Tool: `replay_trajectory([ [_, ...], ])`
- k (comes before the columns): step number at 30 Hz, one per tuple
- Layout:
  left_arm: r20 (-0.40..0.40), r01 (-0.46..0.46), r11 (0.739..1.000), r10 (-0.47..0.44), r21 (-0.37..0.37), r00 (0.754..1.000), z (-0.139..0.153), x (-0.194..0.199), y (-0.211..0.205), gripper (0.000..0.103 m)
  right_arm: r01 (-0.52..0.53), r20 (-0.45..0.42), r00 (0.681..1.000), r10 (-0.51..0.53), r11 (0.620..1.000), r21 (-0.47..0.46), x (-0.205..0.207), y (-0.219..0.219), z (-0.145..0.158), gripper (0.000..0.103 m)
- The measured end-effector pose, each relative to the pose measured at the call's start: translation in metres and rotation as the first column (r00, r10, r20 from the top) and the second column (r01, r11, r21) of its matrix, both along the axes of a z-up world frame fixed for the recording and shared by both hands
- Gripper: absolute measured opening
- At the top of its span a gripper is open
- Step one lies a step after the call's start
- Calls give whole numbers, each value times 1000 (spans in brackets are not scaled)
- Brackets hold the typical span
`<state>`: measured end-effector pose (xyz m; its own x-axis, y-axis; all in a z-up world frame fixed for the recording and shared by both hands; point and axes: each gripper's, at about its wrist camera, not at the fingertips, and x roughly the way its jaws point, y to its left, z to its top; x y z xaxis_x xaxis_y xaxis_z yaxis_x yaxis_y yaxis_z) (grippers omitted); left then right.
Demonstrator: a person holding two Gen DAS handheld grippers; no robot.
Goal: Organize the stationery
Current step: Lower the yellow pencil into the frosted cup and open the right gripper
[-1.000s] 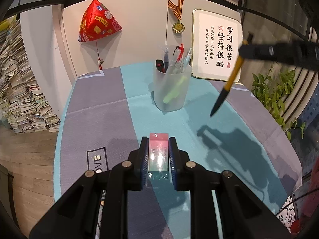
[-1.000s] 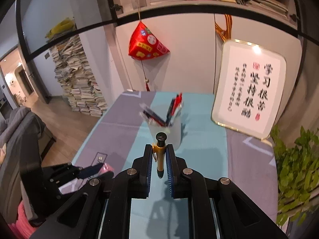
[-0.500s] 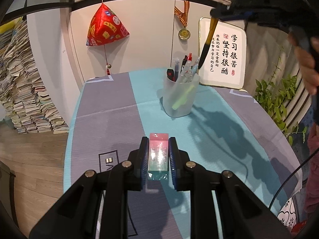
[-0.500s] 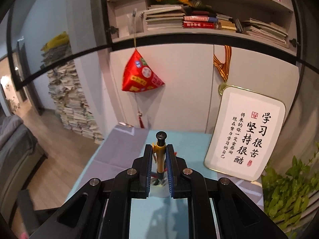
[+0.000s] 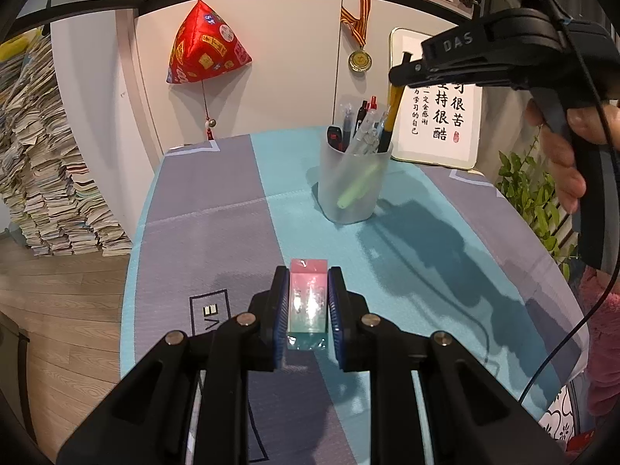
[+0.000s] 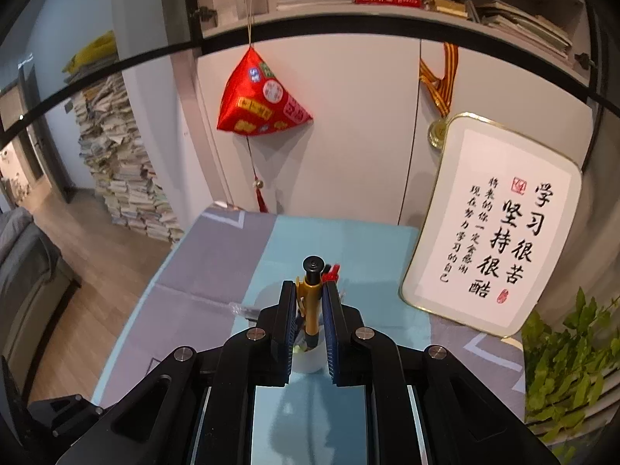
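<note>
At the near left, the left gripper (image 5: 309,302) pinches a small clear box (image 5: 308,302) tinted pink to green, its jaws pressed on both sides, above the striped surface (image 5: 217,201). Farther and to the right stands a frosted cup (image 5: 352,182) holding several pens. Above it the right gripper (image 6: 309,302) has its jaws clamped on a yellow pen (image 6: 310,302), which stands upright with its lower end inside the cup. At the far right leans a framed sign (image 5: 438,116)
</note>
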<state>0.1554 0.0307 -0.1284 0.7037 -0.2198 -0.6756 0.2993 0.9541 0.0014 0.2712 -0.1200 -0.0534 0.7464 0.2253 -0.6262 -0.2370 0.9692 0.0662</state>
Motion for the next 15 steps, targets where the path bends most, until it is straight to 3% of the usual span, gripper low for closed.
replay_trajectory([
  [15,-7,2,1000,-2,-4,1000,-2,1,0,18,-2,-100,995,3,1000,17,11,-3,-32,15],
])
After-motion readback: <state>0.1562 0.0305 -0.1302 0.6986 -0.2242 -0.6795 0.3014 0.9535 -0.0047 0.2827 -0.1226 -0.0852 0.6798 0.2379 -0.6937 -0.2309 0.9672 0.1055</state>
